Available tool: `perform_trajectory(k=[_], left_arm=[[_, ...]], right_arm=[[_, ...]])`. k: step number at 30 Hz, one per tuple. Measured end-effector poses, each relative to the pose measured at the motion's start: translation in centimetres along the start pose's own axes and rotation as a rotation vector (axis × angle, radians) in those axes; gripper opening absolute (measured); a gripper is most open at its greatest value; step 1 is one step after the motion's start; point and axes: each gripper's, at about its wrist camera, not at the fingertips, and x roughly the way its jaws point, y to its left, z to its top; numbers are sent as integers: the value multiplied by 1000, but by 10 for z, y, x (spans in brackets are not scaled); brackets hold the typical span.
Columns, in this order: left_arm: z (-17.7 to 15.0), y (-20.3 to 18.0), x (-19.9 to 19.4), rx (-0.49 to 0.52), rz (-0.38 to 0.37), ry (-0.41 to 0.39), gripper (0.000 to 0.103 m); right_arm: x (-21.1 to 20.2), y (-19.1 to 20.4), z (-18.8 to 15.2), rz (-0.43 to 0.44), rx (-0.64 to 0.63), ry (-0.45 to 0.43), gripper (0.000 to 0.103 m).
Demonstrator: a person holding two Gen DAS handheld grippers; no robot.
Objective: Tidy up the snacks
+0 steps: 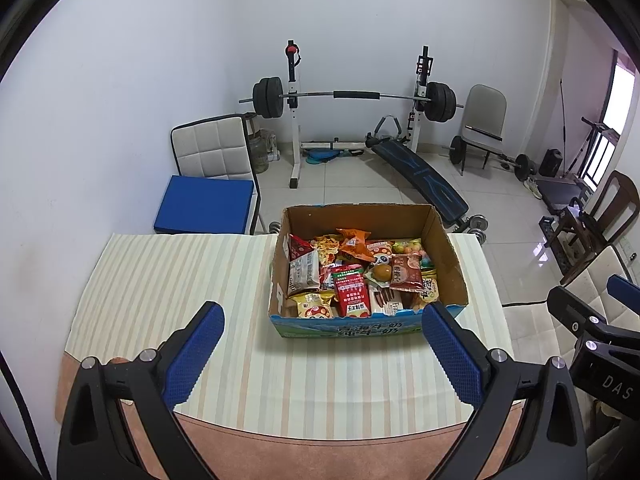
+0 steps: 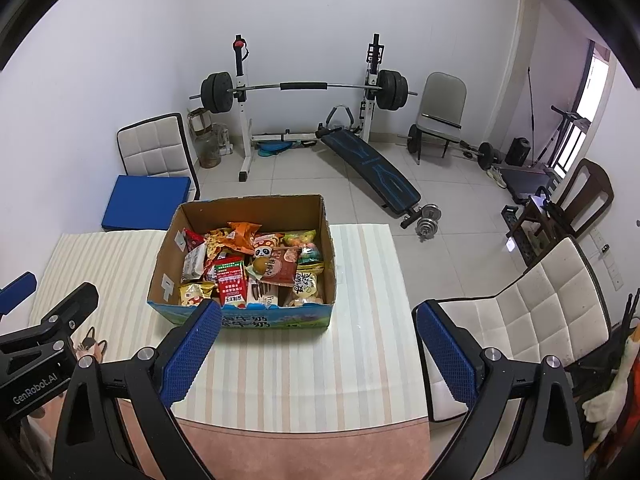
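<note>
A cardboard box (image 1: pixel 448 256) full of mixed snack packets stands on the far middle of the table; it also shows in the right wrist view (image 2: pixel 168 256). Among the snacks are a red packet (image 1: pixel 352 294), an orange bag (image 1: pixel 354 242) and a brown round snack (image 1: pixel 382 271). My left gripper (image 1: pixel 322 316) is open and empty, held above the table in front of the box. My right gripper (image 2: pixel 318 316) is open and empty, in front of the box's right corner. Each gripper shows at the edge of the other's view.
A striped cream cloth (image 1: pixel 168 280) covers the table, with a pink border (image 1: pixel 320 452) at the near edge. A white padded chair (image 2: pixel 528 320) stands right of the table, another with a blue cushion (image 1: pixel 204 204) beyond it. Weight bench and barbell rack (image 1: pixel 352 96) stand behind.
</note>
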Motion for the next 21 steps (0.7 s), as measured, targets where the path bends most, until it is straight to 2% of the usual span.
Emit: perform_trajectory(k=[21], left_arm=[[1,7,2,-1,-18,5,101]], right_arm=[[-9,4,10,7,-18,-17,100]])
